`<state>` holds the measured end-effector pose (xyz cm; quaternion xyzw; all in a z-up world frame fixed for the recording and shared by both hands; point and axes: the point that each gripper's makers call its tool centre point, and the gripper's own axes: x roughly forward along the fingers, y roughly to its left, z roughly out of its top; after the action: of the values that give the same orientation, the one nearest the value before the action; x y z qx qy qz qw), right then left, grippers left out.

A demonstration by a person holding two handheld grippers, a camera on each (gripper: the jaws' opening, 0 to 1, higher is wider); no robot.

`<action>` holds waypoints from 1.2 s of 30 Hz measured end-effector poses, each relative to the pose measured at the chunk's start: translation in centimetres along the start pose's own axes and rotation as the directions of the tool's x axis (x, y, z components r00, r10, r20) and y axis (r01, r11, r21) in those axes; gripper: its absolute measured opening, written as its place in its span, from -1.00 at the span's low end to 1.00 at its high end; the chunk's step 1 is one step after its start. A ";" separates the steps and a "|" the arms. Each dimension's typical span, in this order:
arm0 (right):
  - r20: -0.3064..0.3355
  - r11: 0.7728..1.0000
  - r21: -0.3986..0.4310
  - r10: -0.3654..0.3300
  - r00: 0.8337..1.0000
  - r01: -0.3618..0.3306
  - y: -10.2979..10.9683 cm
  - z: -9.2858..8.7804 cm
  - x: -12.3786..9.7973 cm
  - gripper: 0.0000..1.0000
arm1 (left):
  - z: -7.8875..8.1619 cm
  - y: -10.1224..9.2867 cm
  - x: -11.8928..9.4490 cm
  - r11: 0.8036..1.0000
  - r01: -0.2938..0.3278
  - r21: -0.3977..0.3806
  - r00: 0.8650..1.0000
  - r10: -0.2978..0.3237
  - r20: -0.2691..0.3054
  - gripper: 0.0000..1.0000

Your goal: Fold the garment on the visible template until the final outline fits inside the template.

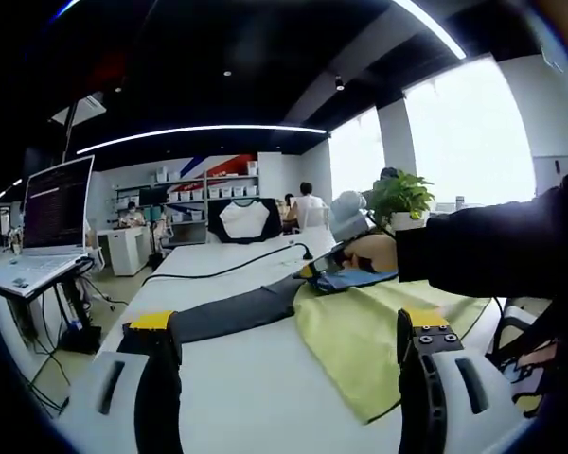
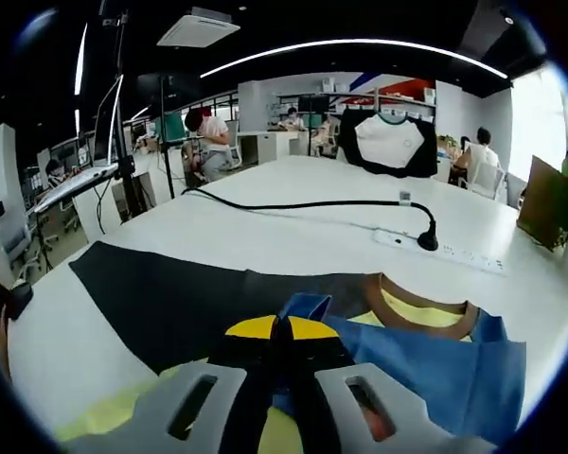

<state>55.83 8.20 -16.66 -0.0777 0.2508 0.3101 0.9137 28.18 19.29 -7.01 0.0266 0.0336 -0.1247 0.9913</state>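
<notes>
Yellow-green cloth: the garment (image 1: 360, 331) is seen spread on the white table (image 1: 237, 378), its dark sleeve (image 1: 232, 315) stretched out flat towards the left of the left gripper view.
Collar end: a brown-edged neckline (image 2: 426, 317) and a blue panel (image 2: 435, 364) are shown close up in the right gripper view, with the dark sleeve (image 2: 170, 303) laid across the tabletop (image 2: 293, 236) beside them.
Left gripper (image 1: 289, 355): held above the table near the garment's edge, jaws spread wide apart, nothing between them.
Right gripper (image 2: 282, 336): jaws pressed together, blue fabric at the shoulder pinched between the yellow tips; it is also seen at the far end of the garment (image 1: 336, 270), gripped by a hand (image 1: 374, 253) in a dark sleeve.
Background: a black cable (image 2: 303, 203) and power strip (image 2: 445, 251) are laid across the table beyond the garment; a potted plant (image 1: 399, 199) is stood behind.
</notes>
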 end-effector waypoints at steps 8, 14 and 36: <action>-0.025 0.999 0.037 0.032 0.999 -0.031 0.8 -0.9 0.5 -0.98 | 0.0 0.3 -0.1 1.000 -0.005 -0.002 1.000 0.005 -0.003 0.99; -0.009 0.992 0.057 0.111 0.994 -0.110 2.4 -0.5 0.4 -0.91 | -0.1 0.1 -0.1 1.000 0.000 -0.002 1.000 0.000 -0.007 0.99; 0.022 0.997 -0.066 0.030 0.999 -0.029 -1.4 0.5 -2.7 0.12 | 0.0 0.2 -0.3 1.000 -0.003 -0.003 1.000 0.003 -0.008 0.99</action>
<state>54.98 5.81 -14.87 -0.1002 0.2311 0.3326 0.9088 27.96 19.54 -7.00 0.0255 0.0376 -0.1230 0.9914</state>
